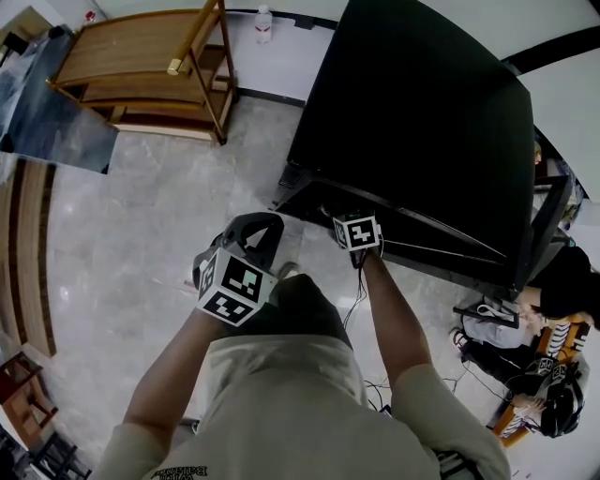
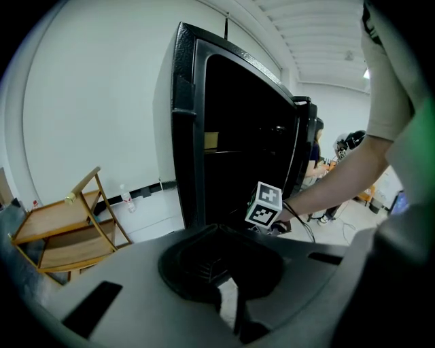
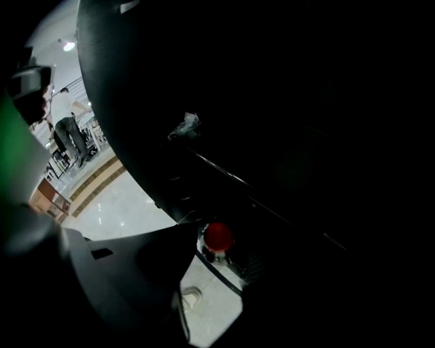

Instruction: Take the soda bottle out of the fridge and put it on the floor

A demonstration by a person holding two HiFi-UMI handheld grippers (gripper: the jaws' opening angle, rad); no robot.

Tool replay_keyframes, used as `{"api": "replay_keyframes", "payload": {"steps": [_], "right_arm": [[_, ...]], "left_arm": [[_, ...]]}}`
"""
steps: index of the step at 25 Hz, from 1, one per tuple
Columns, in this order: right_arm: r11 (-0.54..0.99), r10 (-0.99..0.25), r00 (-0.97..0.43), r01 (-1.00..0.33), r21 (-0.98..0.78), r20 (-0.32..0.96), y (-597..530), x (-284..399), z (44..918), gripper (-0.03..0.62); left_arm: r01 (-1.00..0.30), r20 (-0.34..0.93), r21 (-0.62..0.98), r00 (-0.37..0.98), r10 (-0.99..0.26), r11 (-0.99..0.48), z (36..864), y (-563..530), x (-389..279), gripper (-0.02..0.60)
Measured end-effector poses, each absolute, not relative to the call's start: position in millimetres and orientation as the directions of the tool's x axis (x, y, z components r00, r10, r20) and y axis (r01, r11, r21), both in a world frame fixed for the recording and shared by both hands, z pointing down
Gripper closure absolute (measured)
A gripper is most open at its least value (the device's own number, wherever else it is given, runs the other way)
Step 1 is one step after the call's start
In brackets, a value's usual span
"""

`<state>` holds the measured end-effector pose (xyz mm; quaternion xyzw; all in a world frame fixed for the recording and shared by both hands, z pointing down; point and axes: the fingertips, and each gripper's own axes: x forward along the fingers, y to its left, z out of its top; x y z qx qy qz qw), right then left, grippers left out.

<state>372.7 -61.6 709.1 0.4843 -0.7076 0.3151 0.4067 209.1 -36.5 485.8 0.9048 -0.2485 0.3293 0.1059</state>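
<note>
Right tool point(image 3: 221, 258) spread at the black fridge point(image 1: 422, 122), red-capped soda bottle point(image 3: 219, 238) at 12 o'clock between its tips, left tool point(image 2: 224, 272) pressed together, empty

Pale glossy floor point(image 1: 141, 234) carries black fridge point(image 1: 422, 122), wooden trolley point(image 1: 141, 66); small bottle point(image 1: 263, 23) by wall.

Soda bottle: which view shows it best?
Right gripper view: the soda bottle shows its red cap in the dark fridge, ahead of the right hand-held gripper, jaws parted. Head and left gripper views show only the fridge.
</note>
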Motion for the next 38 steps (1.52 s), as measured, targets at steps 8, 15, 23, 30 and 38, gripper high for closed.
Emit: {"api": "replay_keyframes", "payload": {"steps": [8, 15, 23, 30, 38], "right_arm": [[0.328, -0.397, -0.19, -0.943, -0.055, 0.898, -65, 370, 725, 0.468], [0.338, -0.347, -0.162, -0.941, -0.038, 0.924, -56, 368, 723, 0.477], [0.382, -0.344, -0.183, -0.923, -0.041, 0.921, -38, 352, 679, 0.479], [0.428, -0.338, -0.207, -0.903, -0.046, 0.918, -23, 330, 611, 0.48], [0.505, -0.373, -0.261, -0.862, -0.041, 0.89, -7, 308, 527, 0.48]], "left_arm": [[-0.532, 0.663, 0.025, 0.642, -0.384, -0.847, 498, -33, 192, 0.575], [-0.523, 0.662, 0.025, 0.647, -0.378, -0.852, 493, -32, 190, 0.575], [-0.515, 0.656, 0.016, 0.653, -0.38, -0.857, 466, -35, 180, 0.575], [-0.488, 0.657, 0.01, 0.661, -0.363, -0.873, 432, -26, 176, 0.575], [-0.46, 0.657, -0.01, 0.666, -0.352, -0.888, 392, -18, 172, 0.575]]}}
